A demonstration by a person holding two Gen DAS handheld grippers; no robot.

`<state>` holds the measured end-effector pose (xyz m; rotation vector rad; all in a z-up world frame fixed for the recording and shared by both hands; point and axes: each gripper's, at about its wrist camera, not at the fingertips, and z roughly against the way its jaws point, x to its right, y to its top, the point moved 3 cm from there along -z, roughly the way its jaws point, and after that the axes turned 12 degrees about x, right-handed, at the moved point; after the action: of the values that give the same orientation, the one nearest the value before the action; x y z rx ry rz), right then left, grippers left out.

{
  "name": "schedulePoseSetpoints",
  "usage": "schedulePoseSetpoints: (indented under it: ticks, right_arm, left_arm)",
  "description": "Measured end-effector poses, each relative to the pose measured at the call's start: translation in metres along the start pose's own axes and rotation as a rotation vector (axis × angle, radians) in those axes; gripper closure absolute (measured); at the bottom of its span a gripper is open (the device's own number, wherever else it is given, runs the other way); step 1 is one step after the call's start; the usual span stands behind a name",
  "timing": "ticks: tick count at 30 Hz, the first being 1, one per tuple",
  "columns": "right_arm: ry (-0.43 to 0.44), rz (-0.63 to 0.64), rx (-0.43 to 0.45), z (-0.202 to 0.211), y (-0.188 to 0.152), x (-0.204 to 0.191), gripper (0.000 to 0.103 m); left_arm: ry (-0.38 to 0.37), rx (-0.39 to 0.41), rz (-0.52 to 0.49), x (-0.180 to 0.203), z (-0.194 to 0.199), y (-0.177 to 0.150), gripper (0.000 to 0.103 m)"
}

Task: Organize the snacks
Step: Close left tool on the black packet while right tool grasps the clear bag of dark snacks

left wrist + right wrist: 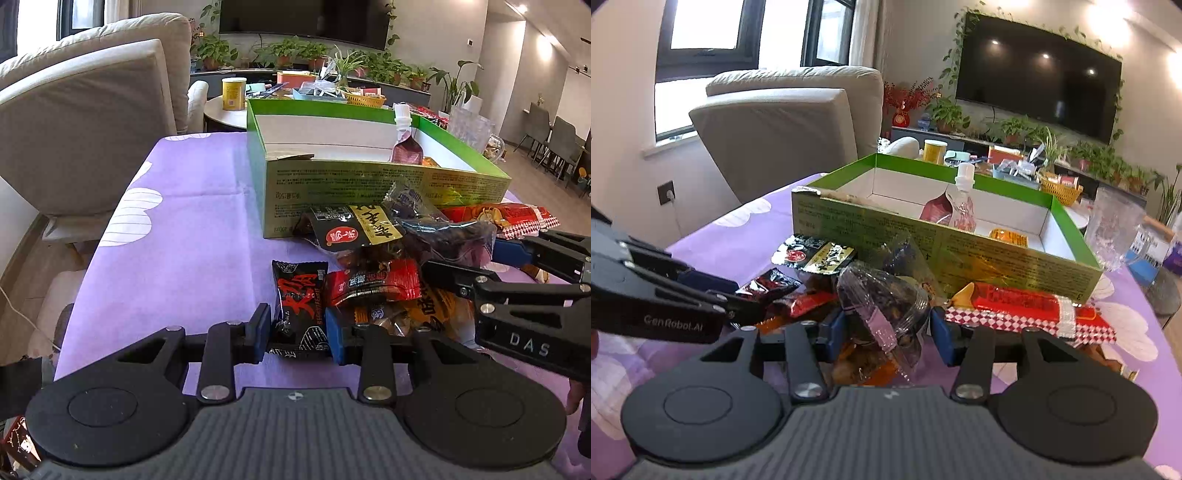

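Note:
A pile of snack packets lies on the purple tablecloth (192, 221) in front of a green open box (369, 184). My left gripper (298, 330) is shut on a black packet with red characters (300, 295) at the pile's left edge. My right gripper (886, 332) is closed around a clear bag of dark snacks (882, 299); its pads touch the bag's sides. The right gripper also shows in the left wrist view (491, 254). The box (960, 236) holds a spouted pouch (960, 206) and an orange packet (1008, 236).
A long red packet (1027, 306) lies right of the pile. A black-and-gold packet (354, 229) and a red packet (373, 280) lie in it. A beige armchair (92, 110) stands left; glassware (1112, 229) stands right of the box.

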<state>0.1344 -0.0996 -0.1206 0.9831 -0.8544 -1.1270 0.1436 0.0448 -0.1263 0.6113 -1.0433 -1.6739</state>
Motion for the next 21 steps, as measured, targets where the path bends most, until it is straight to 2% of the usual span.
schedulePoseSetpoints:
  ticks: [8,12,16,19,21]
  right_arm:
    - [0.025,-0.045,-0.036,-0.005,0.0,0.002,0.059]
    - [0.04,-0.184,-0.07,-0.009,-0.002,0.013,0.059]
    - [0.08,-0.365,-0.106,-0.013,-0.009,0.027,0.059]
    - [0.102,-0.395,-0.117,-0.012,-0.009,0.028,0.059]
    - [0.094,-0.382,-0.115,-0.009,-0.007,0.024,0.059]
  left_arm:
    - [0.013,-0.013,-0.034,0.006,-0.004,0.002,0.071]
    - [0.023,-0.022,-0.075,0.01,-0.009,0.003,0.066]
    - [0.023,-0.022,-0.072,0.01,-0.012,0.004,0.065]
    - [0.015,-0.021,-0.066,0.008,-0.012,0.004,0.065]
    - [0.016,-0.012,-0.06,0.007,-0.01,0.004,0.071]
